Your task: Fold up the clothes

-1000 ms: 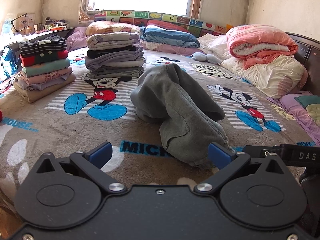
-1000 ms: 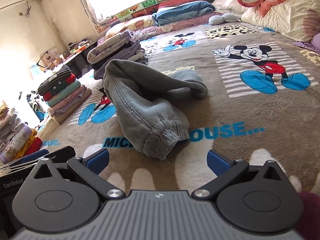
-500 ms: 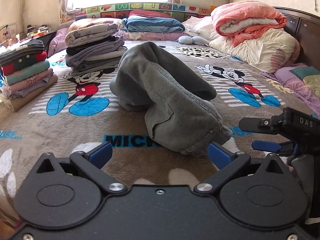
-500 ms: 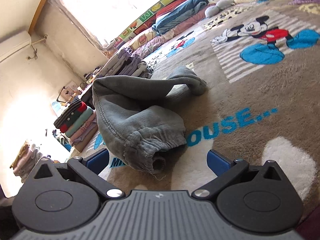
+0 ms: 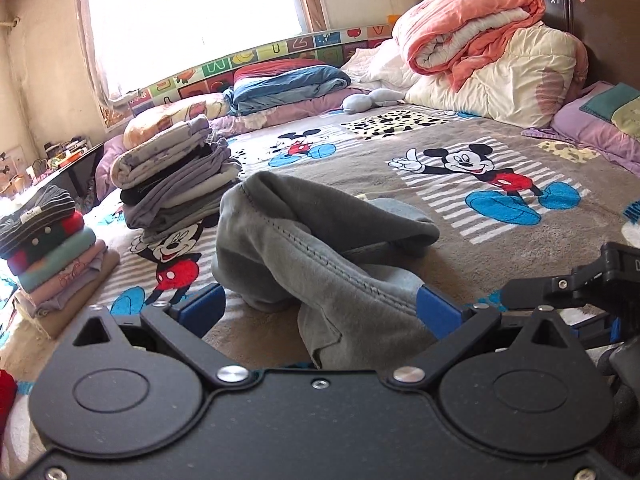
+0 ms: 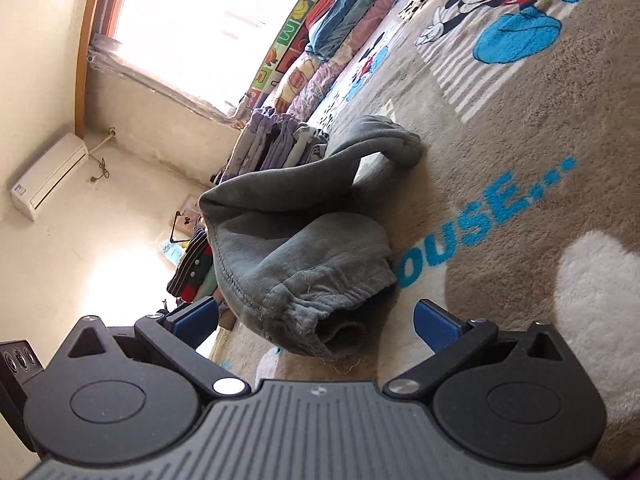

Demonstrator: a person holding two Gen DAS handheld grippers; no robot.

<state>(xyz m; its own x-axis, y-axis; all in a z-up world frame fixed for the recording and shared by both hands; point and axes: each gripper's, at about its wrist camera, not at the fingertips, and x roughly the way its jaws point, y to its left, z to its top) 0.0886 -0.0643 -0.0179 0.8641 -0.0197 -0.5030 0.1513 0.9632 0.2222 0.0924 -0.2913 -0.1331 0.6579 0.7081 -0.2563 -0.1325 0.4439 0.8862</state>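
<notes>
A crumpled grey pair of sweatpants [image 5: 320,256] lies on the Mickey Mouse blanket [image 5: 500,264]. My left gripper [image 5: 320,312] is open, its blue fingers on either side of the near leg end. My right gripper [image 6: 316,322] is open and tilted, its fingers on either side of the elastic cuff [image 6: 320,316] of the sweatpants [image 6: 296,232]. The right gripper also shows at the right edge of the left wrist view [image 5: 580,300].
Two stacks of folded clothes stand on the bed: one behind the sweatpants [image 5: 176,184], one at the left edge [image 5: 52,248]. Pillows and rolled quilts [image 5: 480,52] line the far side. A desk [image 5: 52,164] stands at far left.
Both grippers have moved in close to the sweatpants leg end, which now lies between their open fingers. The right gripper has rolled to a tilted angle.
</notes>
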